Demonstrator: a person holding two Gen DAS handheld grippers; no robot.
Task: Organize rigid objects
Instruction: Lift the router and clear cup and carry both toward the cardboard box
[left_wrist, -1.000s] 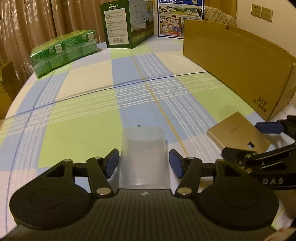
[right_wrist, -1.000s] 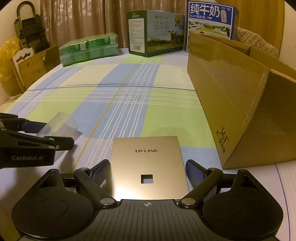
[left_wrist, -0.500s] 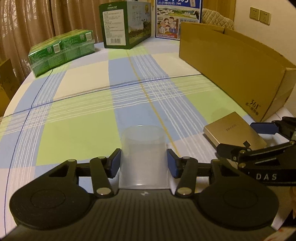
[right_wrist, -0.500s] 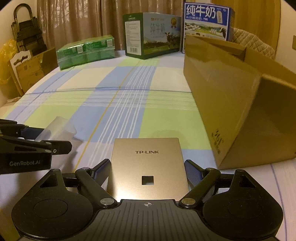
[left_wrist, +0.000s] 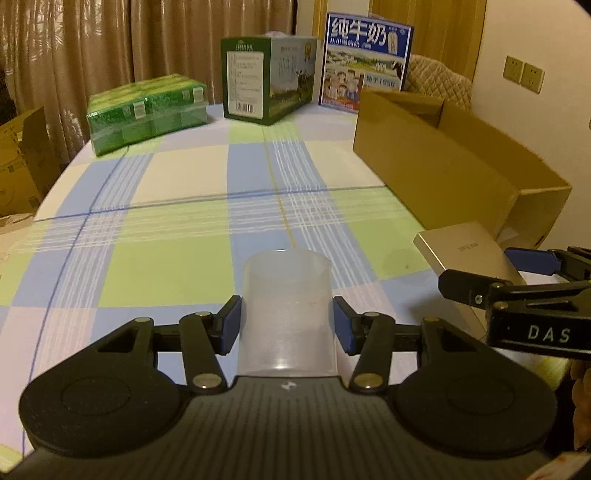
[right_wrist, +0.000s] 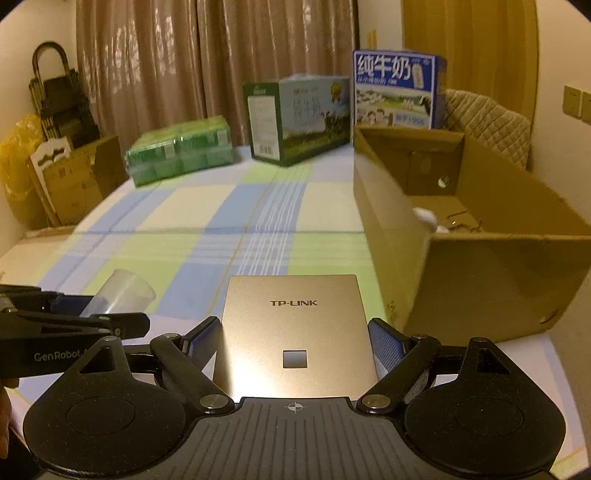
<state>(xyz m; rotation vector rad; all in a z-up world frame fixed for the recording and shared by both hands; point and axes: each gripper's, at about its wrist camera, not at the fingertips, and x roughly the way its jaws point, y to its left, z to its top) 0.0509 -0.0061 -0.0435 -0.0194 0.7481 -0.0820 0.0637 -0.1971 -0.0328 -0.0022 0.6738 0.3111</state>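
Frosted plastic fills the gap between the blue pads of the left gripper (left_wrist: 287, 325): a translucent cup (left_wrist: 287, 310) lies on its side along the fingers, open mouth pointing away, clamped on both flanks. The right wrist view shows it raised off the checked tablecloth (left_wrist: 177, 254). Beside it, the right gripper (right_wrist: 295, 341) has its jaws closed on the two long edges of a gold TP-LINK panel (right_wrist: 295, 332), face up, its small square cut-out near the gripper body; the panel also looks lifted clear of the cloth, tilted slightly upward at its far end. Both pieces seem to be in the carry stage, picked up and not yet put away. The likely destination is the open cardboard box (right_wrist: 480, 280) just to the right of the panel, whose near wall stands higher than the panel's far edge; a few small items already lie on its floor, too small to identify. Next, the right hand would need to rise above that wall, move over the opening and lower before letting go. The cup would follow the same route, crossing farther, so the two tools must avoid colliding above the box.
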